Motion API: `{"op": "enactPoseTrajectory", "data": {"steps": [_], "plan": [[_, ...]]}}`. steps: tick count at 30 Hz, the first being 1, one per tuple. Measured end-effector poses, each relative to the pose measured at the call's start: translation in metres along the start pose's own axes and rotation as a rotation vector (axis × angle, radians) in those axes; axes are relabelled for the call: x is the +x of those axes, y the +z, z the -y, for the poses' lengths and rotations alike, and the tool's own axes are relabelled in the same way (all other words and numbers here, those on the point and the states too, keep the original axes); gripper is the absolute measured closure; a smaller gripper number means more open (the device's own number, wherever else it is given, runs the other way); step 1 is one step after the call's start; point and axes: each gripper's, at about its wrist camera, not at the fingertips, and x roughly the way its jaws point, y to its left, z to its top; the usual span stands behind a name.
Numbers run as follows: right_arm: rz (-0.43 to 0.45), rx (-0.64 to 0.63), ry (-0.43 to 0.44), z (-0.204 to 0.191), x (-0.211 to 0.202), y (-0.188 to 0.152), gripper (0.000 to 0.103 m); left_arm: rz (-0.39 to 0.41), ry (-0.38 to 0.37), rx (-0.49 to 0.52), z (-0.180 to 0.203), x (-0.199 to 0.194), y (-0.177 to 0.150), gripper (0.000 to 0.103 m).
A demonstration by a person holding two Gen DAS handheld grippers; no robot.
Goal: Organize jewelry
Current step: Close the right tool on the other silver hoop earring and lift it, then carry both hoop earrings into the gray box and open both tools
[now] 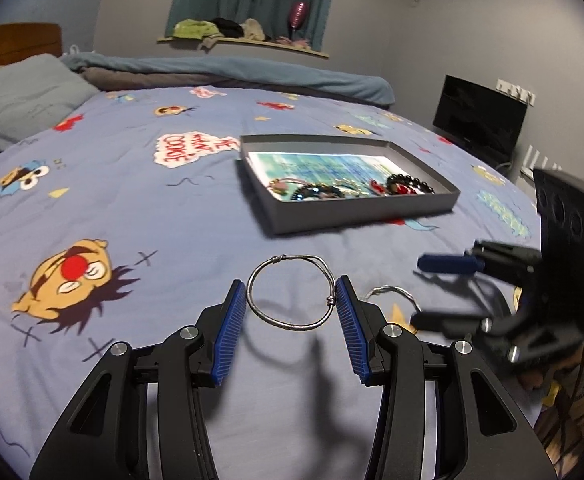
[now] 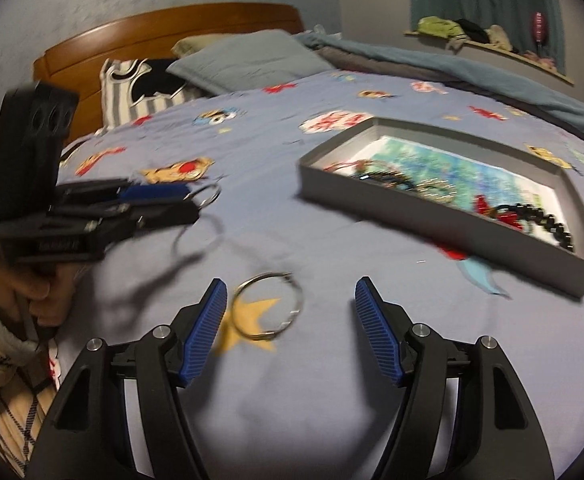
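Note:
A silver wire bangle [image 1: 292, 292] sits between the pads of my left gripper [image 1: 291, 294], held off the blue bedsheet; its shadow falls below it. The pads touch its sides. A second silver bangle [image 2: 267, 306] lies on the sheet over a yellow star, just right of my right gripper's left finger; it also shows in the left wrist view [image 1: 394, 294]. My right gripper [image 2: 289, 300] is open and empty above the sheet. A grey shallow box [image 1: 372, 216] further back holds beaded bracelets [image 1: 410, 185] and other jewelry.
The bed has a cartoon-print sheet [image 1: 131, 200], pillows [image 1: 23, 92] and a folded blue blanket [image 1: 231, 68] at the far side. A black monitor [image 1: 480, 118] stands by the right wall. A wooden headboard [image 2: 163, 36] shows at the back in the right wrist view.

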Motion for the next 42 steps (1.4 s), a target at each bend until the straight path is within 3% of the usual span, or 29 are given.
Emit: {"op": "enactPoseTrajectory", "data": {"steps": [12,13,15,18,27,42], "plan": [[-0.089,-0.077,-0.062,-0.013,0.025,-0.002,0.038,0.021,0.015,-0.04,-0.008,-0.003,0.006,0.055],[-0.089,-0.078,-0.065,-0.013,0.026,-0.002,0.039,0.023,0.016,-0.043,-0.009,-0.003,0.006,0.055],[-0.082,-0.07,-0.064,-0.011,0.025,-0.001,0.057,0.026,0.013,-0.047,-0.008,-0.002,0.008,0.055],[-0.074,-0.053,-0.051,-0.008,0.024,-0.001,0.058,0.028,0.008,-0.048,-0.006,0.0,0.01,0.055],[0.002,0.0,-0.076,0.012,0.001,0.008,0.058,0.038,-0.021,-0.043,0.007,0.011,0.022,0.055],[0.147,0.156,-0.215,0.102,-0.056,0.028,0.058,0.059,-0.015,0.013,0.044,0.046,0.047,0.055]]}}
